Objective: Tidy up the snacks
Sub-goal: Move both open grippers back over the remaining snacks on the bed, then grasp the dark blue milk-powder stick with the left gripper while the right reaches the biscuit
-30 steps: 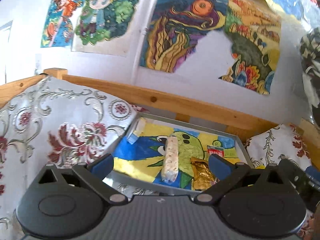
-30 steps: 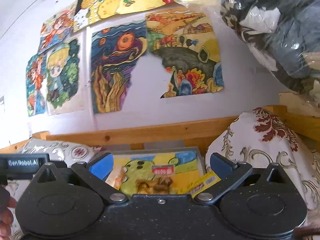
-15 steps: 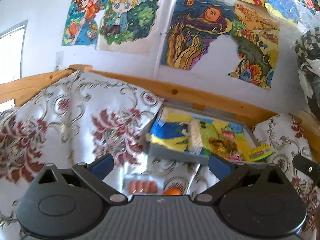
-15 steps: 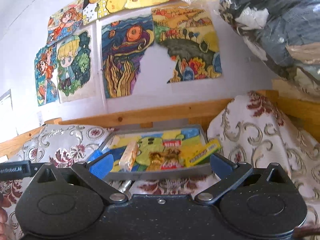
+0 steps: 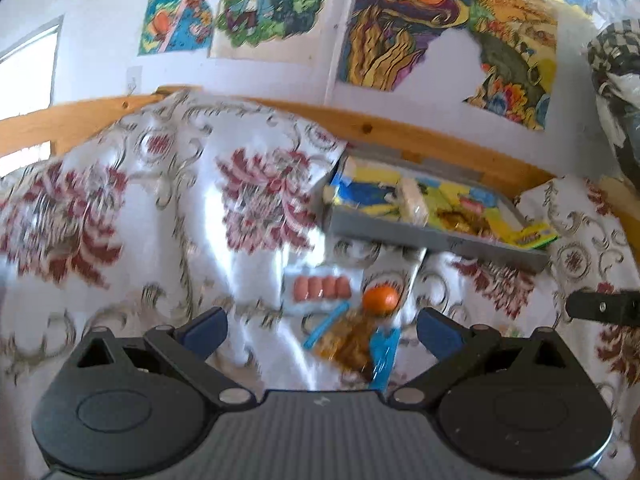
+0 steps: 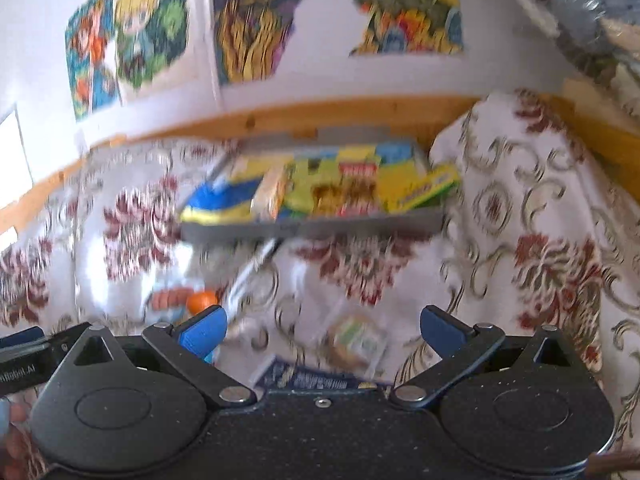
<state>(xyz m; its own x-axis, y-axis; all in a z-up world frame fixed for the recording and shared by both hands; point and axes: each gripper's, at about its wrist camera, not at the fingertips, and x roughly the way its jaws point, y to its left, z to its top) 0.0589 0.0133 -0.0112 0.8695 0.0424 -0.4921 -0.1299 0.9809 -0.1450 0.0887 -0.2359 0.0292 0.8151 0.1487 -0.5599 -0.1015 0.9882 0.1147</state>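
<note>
Snacks lie in two groups on a glossy white cloth point(image 5: 168, 216) patterned with dark red flowers and grey scrolls. In the upper right of the left wrist view sits a shallow grey tray point(image 5: 436, 240), lined with a bright yellow, blue and green cartoon sheet. It already holds a pale oblong rice bar point(image 5: 412, 202), a crinkled gold-wrapped piece point(image 5: 464, 218) and a flat yellow-green packet point(image 5: 534, 236) leaning over its right rim.

Below the tray, in the lower centre of that view, loose items wait on the cloth: a clear pack of pink sausages point(image 5: 322, 289), a small round orange fruit point(image 5: 380, 299) just beside it, and a crumpled brown and blue wrapper point(image 5: 360, 344). In the lower centre of the right wrist view lie a clear square packet with green contents point(image 6: 354, 342) and a dark blue printed packet point(image 6: 316, 378).

Judging by this, the sorting seems partly done, with about five items left to move.

The left gripper point(image 5: 322, 330) has its blue-tipped fingers spread wide, empty, above the wrapper. The right gripper point(image 6: 323, 330) is likewise spread apart and holds nothing. Both views are motion-blurred. A wooden rail point(image 5: 400, 130) and colourful drawings point(image 5: 404, 24) fill the background.
</note>
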